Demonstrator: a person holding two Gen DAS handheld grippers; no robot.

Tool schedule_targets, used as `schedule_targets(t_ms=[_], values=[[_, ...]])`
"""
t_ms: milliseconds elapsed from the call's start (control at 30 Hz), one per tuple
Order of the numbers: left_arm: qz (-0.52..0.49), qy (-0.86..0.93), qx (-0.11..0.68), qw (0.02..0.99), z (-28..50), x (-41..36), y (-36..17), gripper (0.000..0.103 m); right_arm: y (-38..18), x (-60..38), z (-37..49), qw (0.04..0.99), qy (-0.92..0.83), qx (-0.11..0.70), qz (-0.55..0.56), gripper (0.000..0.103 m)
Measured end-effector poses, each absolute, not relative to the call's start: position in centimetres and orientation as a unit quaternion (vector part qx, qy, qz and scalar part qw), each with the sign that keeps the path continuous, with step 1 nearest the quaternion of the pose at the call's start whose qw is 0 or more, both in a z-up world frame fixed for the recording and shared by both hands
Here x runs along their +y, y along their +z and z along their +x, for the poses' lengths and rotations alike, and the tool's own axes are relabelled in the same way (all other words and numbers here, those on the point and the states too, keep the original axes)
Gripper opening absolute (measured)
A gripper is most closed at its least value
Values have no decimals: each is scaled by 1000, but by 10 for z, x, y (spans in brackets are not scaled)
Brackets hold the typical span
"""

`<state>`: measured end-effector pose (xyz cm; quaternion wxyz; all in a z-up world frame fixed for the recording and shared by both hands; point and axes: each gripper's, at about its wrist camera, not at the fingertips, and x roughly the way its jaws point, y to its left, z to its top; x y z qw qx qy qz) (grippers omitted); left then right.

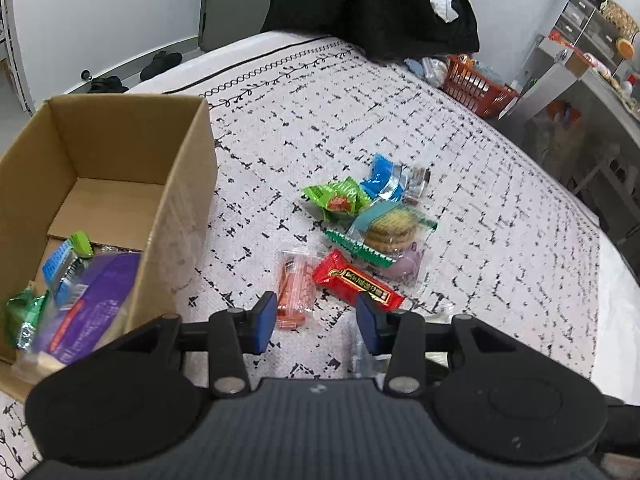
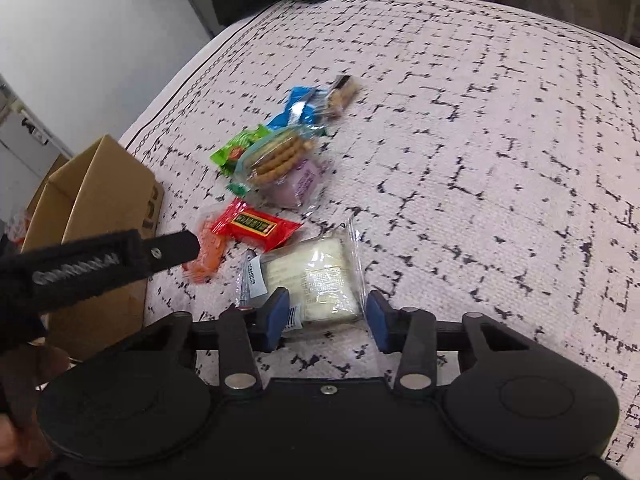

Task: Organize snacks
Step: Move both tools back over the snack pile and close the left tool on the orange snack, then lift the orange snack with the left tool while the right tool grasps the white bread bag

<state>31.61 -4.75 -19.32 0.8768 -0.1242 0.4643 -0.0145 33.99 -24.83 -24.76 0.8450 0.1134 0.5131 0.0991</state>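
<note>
A heap of snacks lies on the patterned bed cover: a red bar (image 1: 357, 283) (image 2: 256, 225), an orange wafer pack (image 1: 294, 292), a clear cookie pack (image 1: 390, 232) (image 2: 278, 158), a green packet (image 1: 338, 199) and a blue packet (image 1: 382, 178). A cardboard box (image 1: 120, 168) at the left holds several packets, one of them purple (image 1: 92, 300). My left gripper (image 1: 316, 322) stands open just short of the red bar and the wafer pack. My right gripper (image 2: 324, 316) is open, its fingers on either side of a clear-wrapped pale sandwich (image 2: 316, 276).
An orange basket (image 1: 476, 84) stands at the bed's far corner beside black clothing (image 1: 372, 4). Metal shelving (image 1: 592, 52) lines the right wall. The left gripper's arm (image 2: 100, 260) crosses the right wrist view beside the box (image 2: 92, 200). Bare cover stretches to the right (image 2: 500, 160).
</note>
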Motion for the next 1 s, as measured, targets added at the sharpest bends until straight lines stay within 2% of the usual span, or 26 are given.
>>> schedule_targets(t_ms=[200, 233, 267, 300, 333, 433, 500, 533, 567, 667, 700, 900, 1000], values=[[-106, 4, 462, 880, 323, -51, -206, 43, -244, -262, 339, 856, 77, 496, 124, 31], [-104, 5, 461, 881, 324, -52, -207, 43, -243, -264, 339, 858, 70, 493, 126, 29], [-102, 6, 461, 882, 325, -52, -209, 43, -243, -267, 339, 861, 61, 489, 127, 20], [-102, 8, 462, 881, 326, -53, -210, 44, -243, -270, 340, 863, 50, 486, 127, 16], [-105, 9, 461, 881, 327, -53, -212, 45, -243, -275, 340, 864, 40, 483, 133, 16], [-103, 15, 464, 880, 330, -54, -218, 45, -245, -282, 342, 861, 35, 485, 151, 23], [-103, 18, 470, 876, 333, -53, -223, 45, -246, -282, 342, 859, 47, 485, 159, 35], [-107, 17, 473, 875, 334, -52, -226, 45, -246, -280, 343, 857, 57, 486, 160, 51], [-110, 16, 476, 872, 335, -52, -228, 45, -246, -278, 343, 858, 62, 486, 157, 60], [-105, 16, 478, 872, 335, -54, -232, 41, -245, -271, 342, 860, 76, 484, 144, 70], [-100, 17, 480, 871, 336, -55, -233, 33, -246, -269, 343, 859, 81, 486, 140, 72], [-103, 21, 483, 869, 332, -54, -227, 27, -249, -251, 345, 860, 94, 492, 96, 80], [-111, 26, 483, 868, 330, -51, -222, 26, -251, -245, 346, 858, 99, 497, 79, 88]])
